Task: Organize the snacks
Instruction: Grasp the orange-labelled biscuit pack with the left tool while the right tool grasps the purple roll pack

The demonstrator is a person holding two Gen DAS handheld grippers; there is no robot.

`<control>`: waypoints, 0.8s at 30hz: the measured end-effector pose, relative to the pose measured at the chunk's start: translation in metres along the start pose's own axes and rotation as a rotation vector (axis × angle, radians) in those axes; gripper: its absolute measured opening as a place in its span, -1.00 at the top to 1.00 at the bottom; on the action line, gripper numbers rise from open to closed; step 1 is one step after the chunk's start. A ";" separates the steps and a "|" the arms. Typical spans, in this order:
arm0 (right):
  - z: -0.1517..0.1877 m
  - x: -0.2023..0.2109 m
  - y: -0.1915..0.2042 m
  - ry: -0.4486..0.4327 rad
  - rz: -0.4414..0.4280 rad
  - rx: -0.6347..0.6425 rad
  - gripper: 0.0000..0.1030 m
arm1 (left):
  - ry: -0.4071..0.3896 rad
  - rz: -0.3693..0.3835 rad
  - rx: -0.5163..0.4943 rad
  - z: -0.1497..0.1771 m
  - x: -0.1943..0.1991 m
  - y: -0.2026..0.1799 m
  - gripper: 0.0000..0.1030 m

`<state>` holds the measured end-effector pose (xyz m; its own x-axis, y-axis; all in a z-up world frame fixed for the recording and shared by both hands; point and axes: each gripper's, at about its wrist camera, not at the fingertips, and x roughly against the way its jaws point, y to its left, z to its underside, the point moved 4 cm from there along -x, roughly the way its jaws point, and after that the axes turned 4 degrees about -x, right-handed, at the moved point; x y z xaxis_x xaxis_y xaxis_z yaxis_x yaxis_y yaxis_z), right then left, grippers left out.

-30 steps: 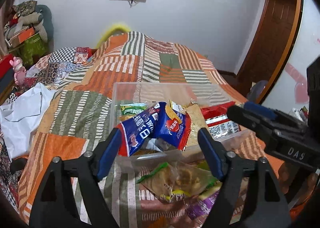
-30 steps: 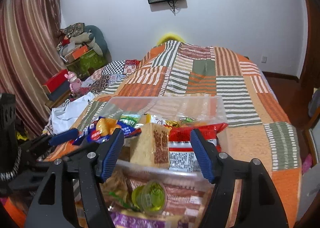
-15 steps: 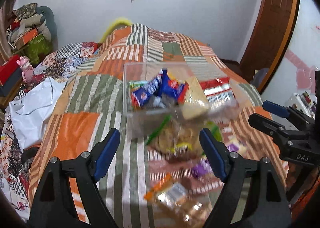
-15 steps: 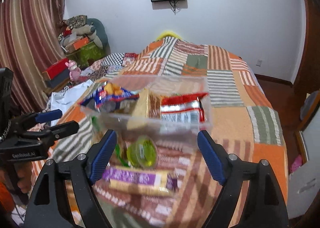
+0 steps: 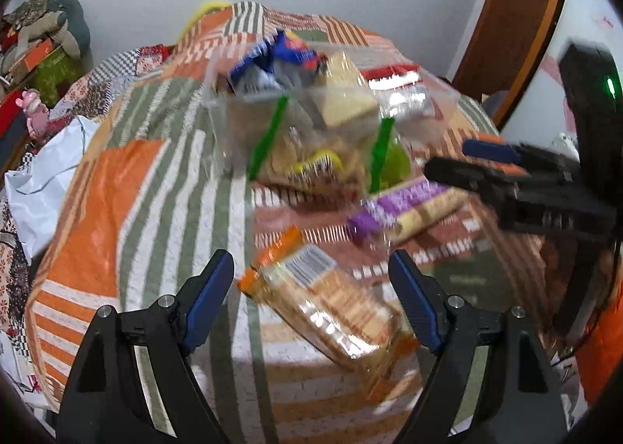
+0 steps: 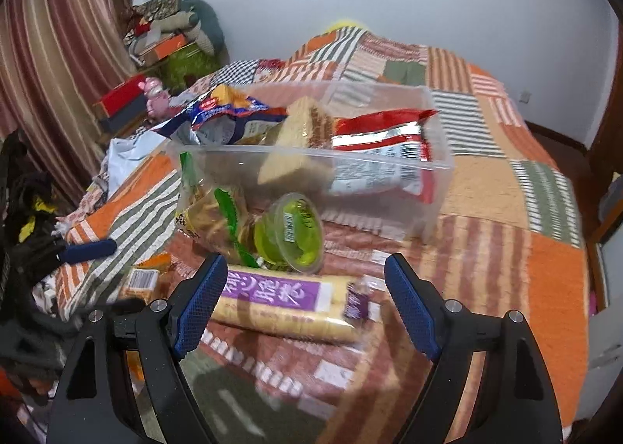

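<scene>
My left gripper [image 5: 311, 290] gapes over an orange-ended clear cracker pack [image 5: 331, 307]; only my right view shows my wide, empty right gripper [image 6: 305, 300] framing a purple-labelled biscuit roll [image 6: 286, 305], a green jelly cup [image 6: 290, 231], then the clear plastic bin [image 6: 436, 171] on the patchwork quilt [image 6: 506, 249].

Bare quilt [image 6: 506, 288] right of the clear bin [image 6: 440, 167]; snack packets [image 6: 288, 300] crowding its front.
</scene>
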<state>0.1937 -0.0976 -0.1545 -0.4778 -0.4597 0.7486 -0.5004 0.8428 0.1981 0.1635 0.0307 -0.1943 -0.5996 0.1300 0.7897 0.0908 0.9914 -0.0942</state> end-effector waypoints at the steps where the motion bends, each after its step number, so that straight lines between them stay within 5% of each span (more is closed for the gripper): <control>1: 0.000 -0.003 0.002 0.013 -0.009 0.001 -0.57 | 0.012 -0.002 -0.003 0.003 -0.004 0.000 -0.59; 10: 0.008 -0.030 -0.003 0.133 -0.081 -0.033 -0.57 | 0.026 -0.034 -0.011 0.020 -0.014 0.011 -0.59; 24: 0.049 0.002 0.019 0.192 -0.128 0.057 -0.58 | 0.010 -0.036 0.038 0.022 -0.011 0.021 -0.48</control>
<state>0.1475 -0.0960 -0.1805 -0.2646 -0.4960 0.8271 -0.5908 0.7612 0.2675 0.1548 0.0499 -0.2183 -0.5937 0.0944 0.7991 0.0392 0.9953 -0.0885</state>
